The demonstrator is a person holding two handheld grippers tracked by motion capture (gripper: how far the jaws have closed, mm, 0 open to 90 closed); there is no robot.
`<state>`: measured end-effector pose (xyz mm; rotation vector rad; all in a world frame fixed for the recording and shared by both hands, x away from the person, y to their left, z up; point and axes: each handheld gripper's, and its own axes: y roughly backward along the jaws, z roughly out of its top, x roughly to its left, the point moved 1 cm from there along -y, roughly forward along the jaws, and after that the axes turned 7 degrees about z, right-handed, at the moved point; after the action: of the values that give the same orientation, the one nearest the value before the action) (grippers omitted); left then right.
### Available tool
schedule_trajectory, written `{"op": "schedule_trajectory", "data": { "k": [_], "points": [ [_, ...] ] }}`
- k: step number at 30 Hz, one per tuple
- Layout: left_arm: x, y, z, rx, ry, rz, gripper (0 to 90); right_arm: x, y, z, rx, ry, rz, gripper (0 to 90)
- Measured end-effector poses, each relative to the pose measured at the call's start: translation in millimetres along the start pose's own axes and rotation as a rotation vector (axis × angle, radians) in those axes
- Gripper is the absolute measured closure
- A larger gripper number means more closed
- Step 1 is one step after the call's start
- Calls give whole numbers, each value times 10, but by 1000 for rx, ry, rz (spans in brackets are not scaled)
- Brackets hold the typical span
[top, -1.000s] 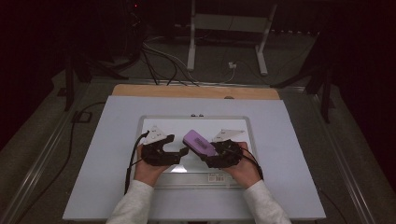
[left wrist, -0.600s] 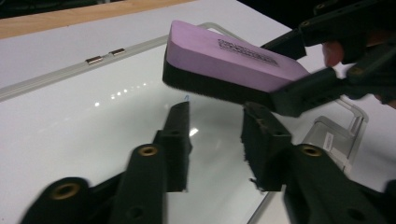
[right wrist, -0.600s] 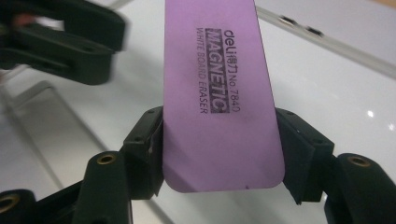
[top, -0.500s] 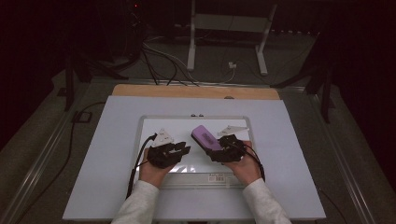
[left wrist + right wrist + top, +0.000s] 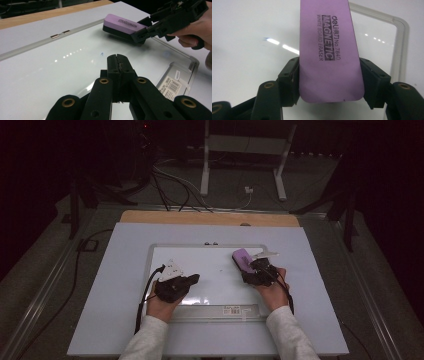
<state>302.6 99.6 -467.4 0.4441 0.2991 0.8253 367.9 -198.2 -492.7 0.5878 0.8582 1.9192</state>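
Note:
A white whiteboard (image 5: pixel 215 270) lies flat on the pale table. My right gripper (image 5: pixel 256 269) is shut on a purple magnetic whiteboard eraser (image 5: pixel 242 259) and holds it over the board's far right part. In the right gripper view the eraser (image 5: pixel 328 50) sits between the two jaws, printed face up, its black pad facing the board. My left gripper (image 5: pixel 192 279) rests low over the board's near left, shut with nothing in it (image 5: pixel 117 62). The left gripper view shows the eraser (image 5: pixel 122 23) and a tiny blue mark (image 5: pixel 101 53) on the board.
A barcode label (image 5: pixel 235 310) sits on the board's near frame, and two small metal clips (image 5: pixel 211 243) on its far frame. A wooden strip (image 5: pixel 210 217) runs along the table's far edge. Cables and a white stand (image 5: pixel 245 150) lie on the floor beyond.
My right gripper has carried the eraser to the right and a little farther away, from the board's middle toward its right side. The left gripper has hardly moved.

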Motion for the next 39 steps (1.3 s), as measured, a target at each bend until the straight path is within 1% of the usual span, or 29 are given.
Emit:
{"op": "schedule_trajectory", "data": {
  "k": [1, 2, 4, 5, 6, 7, 8, 10, 11, 12, 15, 18, 19, 21, 22, 23, 24, 25, 26, 27, 28, 29, 31, 32, 33, 35, 36, 38, 39],
  "points": [
    [3, 15, -14, -2, 1, 4, 900, -17, -14, -10, 2, -3, -10, 394],
    [8, 28, -25, -2, -2, 7, 861, -32, -28, -19, 6, -1, -17, 394],
    [22, 62, -57, -5, 5, 17, 740, -53, -47, -36, 10, -6, -20, 395],
    [32, 82, -71, -6, 6, 30, 690, -58, -53, -41, 10, -10, -22, 395],
    [47, 105, -86, -13, 18, 51, 607, -64, -59, -45, 15, -12, -22, 395],
    [64, 124, -98, -13, 27, 58, 527, -66, -63, -49, 16, -14, -21, 395],
    [81, 141, -110, -15, 37, 67, 491, -55, -59, -51, 14, -12, -16, 395],
    [111, 163, -134, -12, 58, 107, 364, 13, -46, -49, 9, 16, 7, 395],
    [125, 170, -146, -12, 65, 121, 311, 65, -44, -44, 11, 43, 12, 396],
    [135, 179, -157, -15, 72, 130, 274, 120, -47, -40, 15, 72, 7, 396],
    [159, 206, -175, -21, 91, 154, 169, 270, -84, -34, 35, 132, 43, 397],
    [186, 247, -186, -29, 99, 167, 96, 391, -134, -42, 86, 195, 46, 401],
    [191, 259, -188, -32, 100, 168, 94, 430, -140, -39, 94, 225, 38, 402],
    [210, 293, -194, -42, 101, 174, 89, 459, -132, -22, 121, 231, 57, 404],
    [213, 304, -197, -44, 104, 178, 89, 473, -129, -10, 134, 249, 43, 405],
    [221, 323, -204, -47, 103, 181, 86, 472, -128, -3, 142, 252, 33, 405],
    [230, 350, -216, -49, 105, 182, 85, 454, -129, 8, 149, 238, 9, 405],
    [238, 374, -230, -49, 104, 184, 85, 412, -130, 16, 155, 222, -35, 405],
    [245, 400, -246, -50, 105, 187, 85, 367, -126, 16, 158, 198, -40, 405],
    [252, 419, -258, -52, 105, 192, 85, 331, -120, 12, 159, 182, -22, 405],
    [263, 445, -273, -51, 107, 196, 85, 327, -114, 5, 158, 177, -16, 406],
    [279, 476, -289, -55, 110, 200, 85, 343, -106, -7, 158, 185, -4, 405],
    [295, 526, -310, -62, 119, 207, 84, 449, -88, -32, 162, 216, 49, 405],
    [300, 546, -316, -63, 117, 211, 84, 501, -85, -38, 163, 240, 47, 405],
    [301, 578, -328, -63, 115, 215, 83, 522, -87, -36, 162, 251, 32, 404],
    [296, 632, -354, -65, 108, 223, 77, 483, -105, -13, 163, 221, 18, 404],
    [296, 652, -365, -65, 105, 226, 75, 421, -115, 0, 163, 203, -21, 404],
    [305, 704, -404, -64, 103, 231, 64, 321, -116, 12, 166, 162, -42, 404],
    [315, 723, -421, -64, 106, 234, 52, 262, -113, 10, 164, 145, -63, 404]
  ]
}}
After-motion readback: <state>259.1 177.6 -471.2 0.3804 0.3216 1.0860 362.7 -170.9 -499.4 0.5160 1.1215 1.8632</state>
